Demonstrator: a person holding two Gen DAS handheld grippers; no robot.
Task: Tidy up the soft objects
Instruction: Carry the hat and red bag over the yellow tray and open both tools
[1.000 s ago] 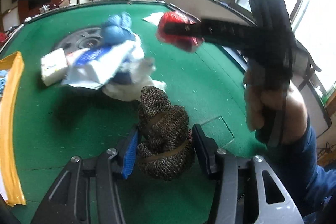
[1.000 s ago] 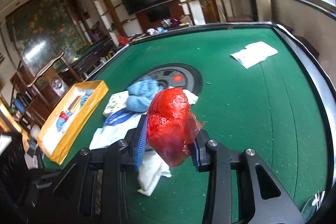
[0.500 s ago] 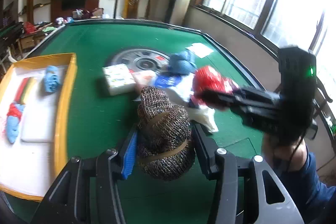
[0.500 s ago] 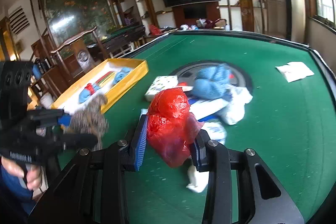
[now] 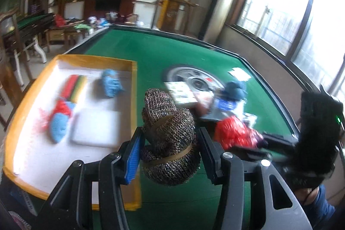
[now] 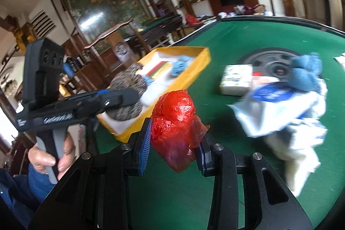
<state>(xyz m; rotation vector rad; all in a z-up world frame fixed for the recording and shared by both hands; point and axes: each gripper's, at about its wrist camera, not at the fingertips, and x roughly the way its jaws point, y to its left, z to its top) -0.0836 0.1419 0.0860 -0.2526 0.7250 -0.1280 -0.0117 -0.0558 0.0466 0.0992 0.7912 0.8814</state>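
soft objects: two are held at once, a brown knitted bundle [image 5: 170, 139] and a red crinkled plastic bag [image 6: 175, 130], both lifted clear of the green table [image 5: 194, 53].
left gripper [image 5: 170, 150]: pinching the knitted bundle at its waist between both pads; bundle bulges above and below the grip, so i judge the squeeze firm enough for carrying.
right gripper [image 6: 172, 143]: pressed onto the red bag, pads biting the lower half, upper half puffed out free.
why held so: both loads face the yellow tray [image 5: 133, 87], probably one trip for two items.
tray place: at 10 o'clock from the left gripper in its own view; at 11 o'clock from the right gripper.
tray contents: blue knitted piece [image 5: 111, 85] near the far wall, striped red-green-yellow item [image 5: 75, 85], red and blue knitted thing [image 5: 58, 120], white flat pad [image 5: 94, 126]. much bare white floor left.
remaining pile: blue yarn ball [image 6: 304, 72], white bags [image 6: 286, 118], small printed box [image 6: 237, 79] at 2 o'clock of the right gripper, not yet sorted.
risk: two grippers converging on one tray may crowd each other.
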